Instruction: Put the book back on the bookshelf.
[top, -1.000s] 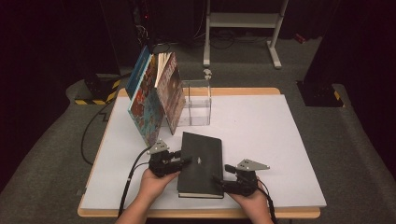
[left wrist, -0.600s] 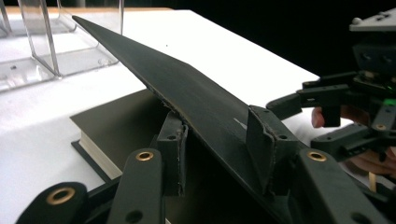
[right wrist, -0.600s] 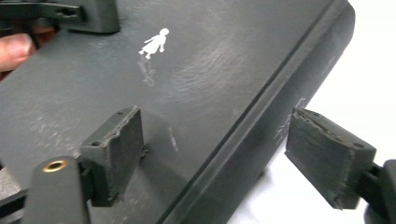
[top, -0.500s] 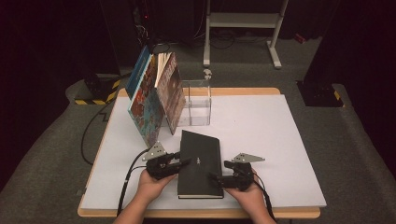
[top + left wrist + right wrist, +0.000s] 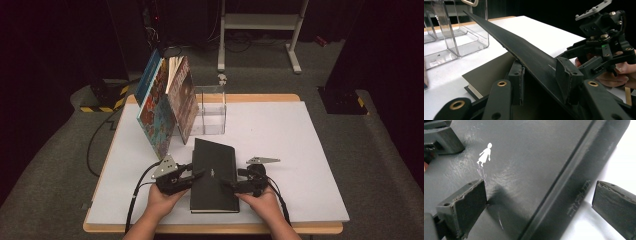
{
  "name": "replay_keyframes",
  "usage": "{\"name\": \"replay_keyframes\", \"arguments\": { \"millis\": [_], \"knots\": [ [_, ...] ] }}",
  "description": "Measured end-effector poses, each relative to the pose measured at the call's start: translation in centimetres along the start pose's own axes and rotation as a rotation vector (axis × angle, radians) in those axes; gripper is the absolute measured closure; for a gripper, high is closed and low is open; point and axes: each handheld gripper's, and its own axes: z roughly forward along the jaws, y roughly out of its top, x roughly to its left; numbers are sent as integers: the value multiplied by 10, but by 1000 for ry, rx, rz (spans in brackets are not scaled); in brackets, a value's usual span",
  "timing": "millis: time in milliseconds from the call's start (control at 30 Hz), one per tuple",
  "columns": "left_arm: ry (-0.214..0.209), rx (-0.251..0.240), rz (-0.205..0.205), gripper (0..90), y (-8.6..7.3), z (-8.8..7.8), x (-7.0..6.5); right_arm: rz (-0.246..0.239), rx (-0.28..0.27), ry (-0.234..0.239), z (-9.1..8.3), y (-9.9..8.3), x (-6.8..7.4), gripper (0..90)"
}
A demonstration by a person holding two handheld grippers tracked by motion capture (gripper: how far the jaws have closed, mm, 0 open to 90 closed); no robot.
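Where our forearms enter at the bottom of the high view, their lower parts are cut off by the frame edge, and we see each hand wrapped round a gripper at the near end of the black book (image 5: 215,174), which lies low and centre on the white table cover (image 5: 300,145). Our left gripper (image 5: 196,175) has been closing its jaws on the book's front cover (image 5: 524,53); in the left gripper view the cover rises slantwise from lower right to upper left with one pad under it and one above, lifted off the pale first page (image 5: 490,73). Whether the pads press hard we cannot tell. Our right gripper (image 5: 229,184) has been opening its jaws; in the right gripper view they stand wide and released, one pad over the cover beside a small white figure (image 5: 484,153), the other over the white surface past the spine (image 5: 574,177). Lettering on the spine is too faint to read. Beyond the book stands a clear acrylic holder (image 5: 210,112), its walls hard to trace, and at upper left of it picture books (image 5: 165,107) lean together, their titles illegible.
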Motion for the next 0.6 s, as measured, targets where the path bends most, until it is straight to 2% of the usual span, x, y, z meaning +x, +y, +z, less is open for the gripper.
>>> {"name": "replay_keyframes", "arguments": {
  "millis": [167,300,467,600],
  "knots": [
    [5,-12,22,604,0,-2,-3,13,1,23,2,3,-2,0],
    [8,-21,47,604,1,-3,-5,54,10,57,3,4,-8,0],
    [8,-40,77,603,0,-5,-8,114,21,112,5,5,-14,0],
    [8,-45,86,604,1,-6,-10,137,39,180,8,5,-16,0]
  ]
}}
